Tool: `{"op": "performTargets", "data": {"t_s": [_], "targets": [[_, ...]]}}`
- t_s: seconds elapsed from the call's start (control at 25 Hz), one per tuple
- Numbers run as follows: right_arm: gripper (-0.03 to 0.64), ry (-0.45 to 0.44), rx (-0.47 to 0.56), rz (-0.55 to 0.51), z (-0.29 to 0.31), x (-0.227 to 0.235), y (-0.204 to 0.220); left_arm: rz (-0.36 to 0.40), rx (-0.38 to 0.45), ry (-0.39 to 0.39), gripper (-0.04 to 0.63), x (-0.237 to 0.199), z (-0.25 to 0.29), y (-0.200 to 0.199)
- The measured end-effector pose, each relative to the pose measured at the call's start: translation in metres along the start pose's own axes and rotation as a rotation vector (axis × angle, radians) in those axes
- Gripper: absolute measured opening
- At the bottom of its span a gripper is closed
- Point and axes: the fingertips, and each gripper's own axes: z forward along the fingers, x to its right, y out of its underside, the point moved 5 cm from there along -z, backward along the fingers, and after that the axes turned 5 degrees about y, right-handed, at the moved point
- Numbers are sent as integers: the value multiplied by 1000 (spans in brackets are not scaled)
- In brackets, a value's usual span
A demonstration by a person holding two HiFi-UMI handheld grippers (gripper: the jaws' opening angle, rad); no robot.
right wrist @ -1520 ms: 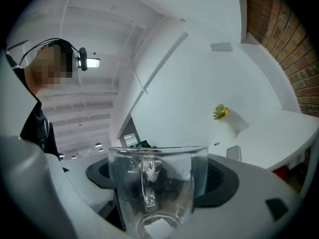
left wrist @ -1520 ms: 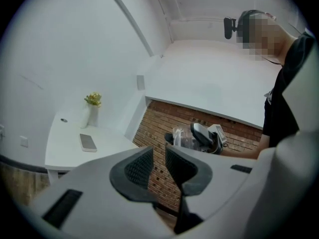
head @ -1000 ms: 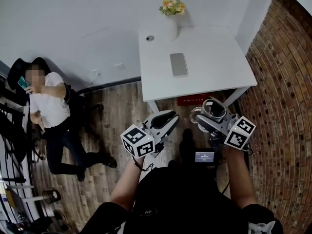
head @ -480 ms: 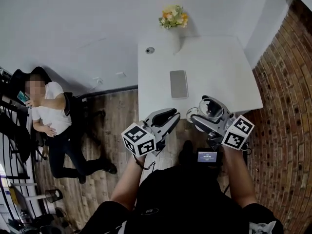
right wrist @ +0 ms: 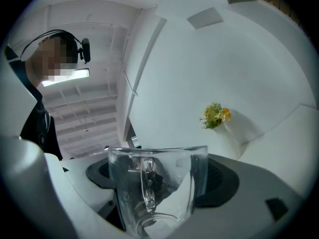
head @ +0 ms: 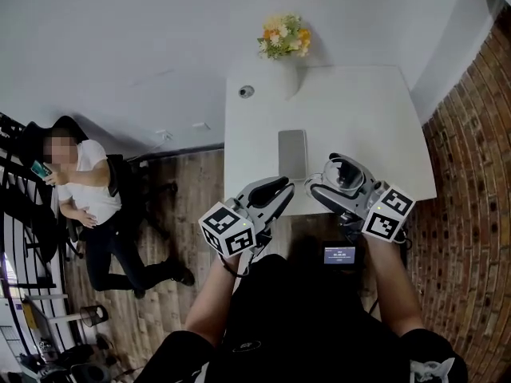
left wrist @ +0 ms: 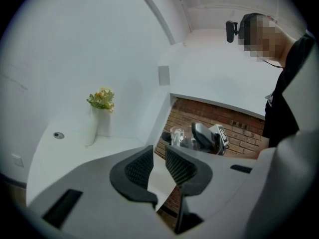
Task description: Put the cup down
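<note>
A clear glass cup with a handle sits between the jaws of my right gripper, which is shut on it. In the right gripper view the cup fills the space between the dark pads, its handle toward the camera. It is held over the near right part of the white table; I cannot tell whether it touches. My left gripper is at the table's front edge, its jaws shut with nothing between them. The left gripper view shows its ribbed pads nearly together and the cup off to the right.
A grey flat slab lies on the table just left of the cup. A white vase of flowers and a small round fitting are at the far edge. A brick wall is at right. A person sits at left.
Both grippers have moved forward, from over the floor to over the table's near edge. The cup stayed in the right gripper. The left jaws stayed as they were.
</note>
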Motion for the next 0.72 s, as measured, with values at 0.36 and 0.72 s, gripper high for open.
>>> {"op": "performTargets", "data": {"t_s": [0.36,0.72], "targets": [[431,23,-12,-5,28,6,-2,-12,-4,22,81,-28,0,-8],[431,40,-20,-31,45,5,-7,-8,-6,33,81,-45,0,-19]]}}
